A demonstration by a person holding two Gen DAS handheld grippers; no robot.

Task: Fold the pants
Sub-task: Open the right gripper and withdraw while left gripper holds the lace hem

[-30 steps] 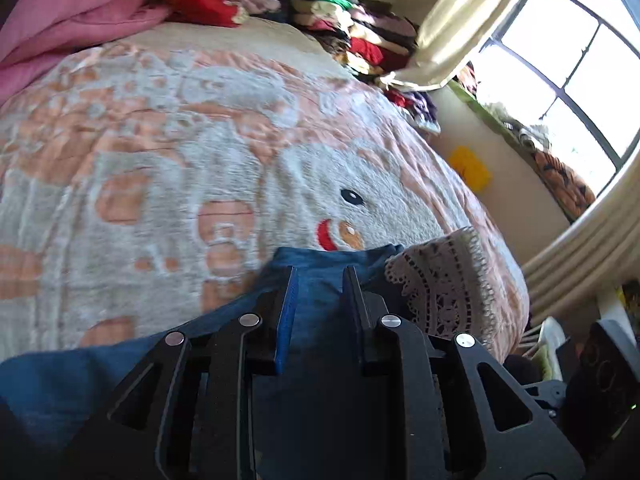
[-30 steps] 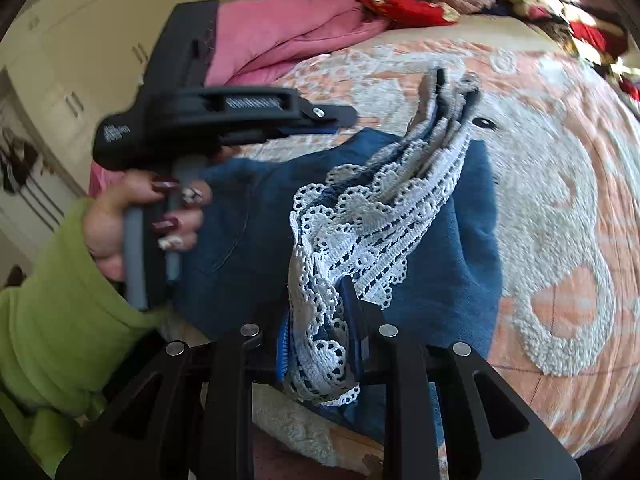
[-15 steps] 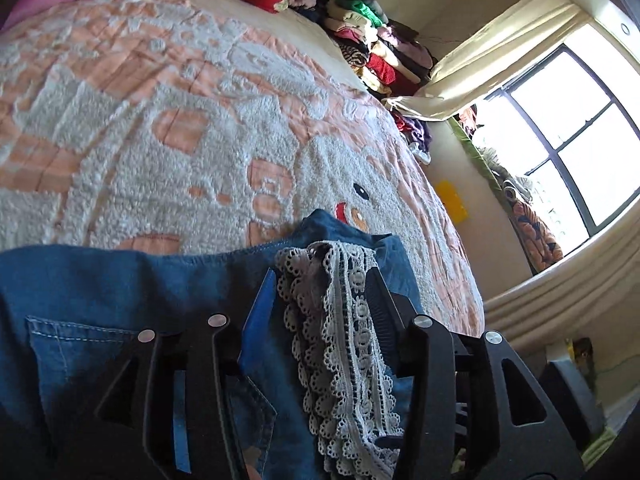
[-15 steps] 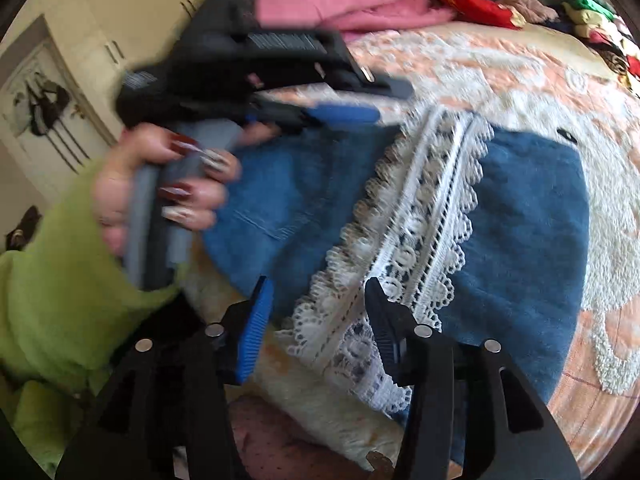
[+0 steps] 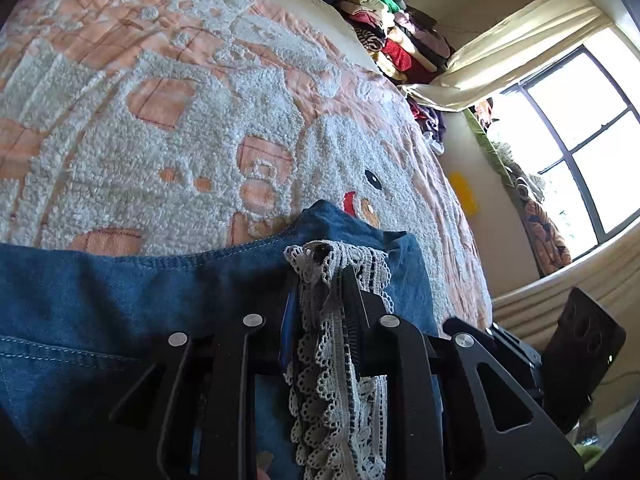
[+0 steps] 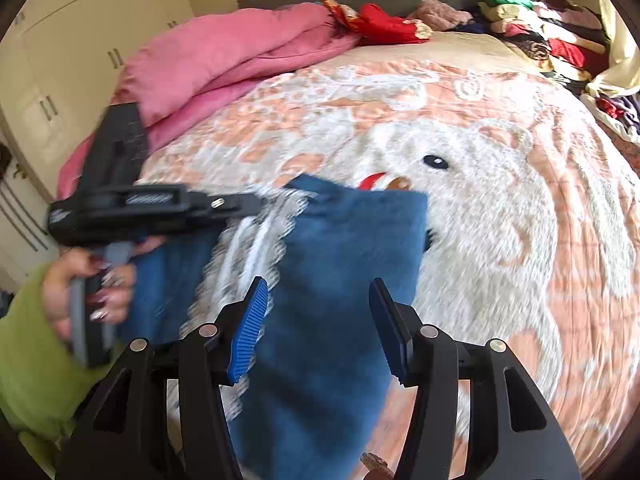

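Blue denim pants (image 5: 120, 300) with a white lace trim (image 5: 332, 380) lie folded on the bedspread (image 5: 200, 120). My left gripper (image 5: 320, 286) is closing, and its pads pinch a bunched band of that lace at the denim's far edge. In the right wrist view the pants (image 6: 352, 240) lie below my right gripper (image 6: 319, 292). Its jaws are opening, with nothing pressed between the blue pads (image 6: 248, 332). The left gripper (image 6: 256, 204) reaches in from the left over the blurred lace (image 6: 256, 240), held by a hand (image 6: 80, 292) in a green sleeve.
A pink blanket (image 6: 224, 60) is heaped at the bed's far left, and a pile of folded clothes (image 6: 540, 28) sits at the far right. Cream wardrobe doors (image 6: 60, 60) stand on the left. A window (image 5: 580, 120) and curtains are beyond the bed's right edge.
The right gripper has let go of the lace trim, opened and swung to the right over the denim. The left gripper opened around the lace band, then pinched it and sank a little.
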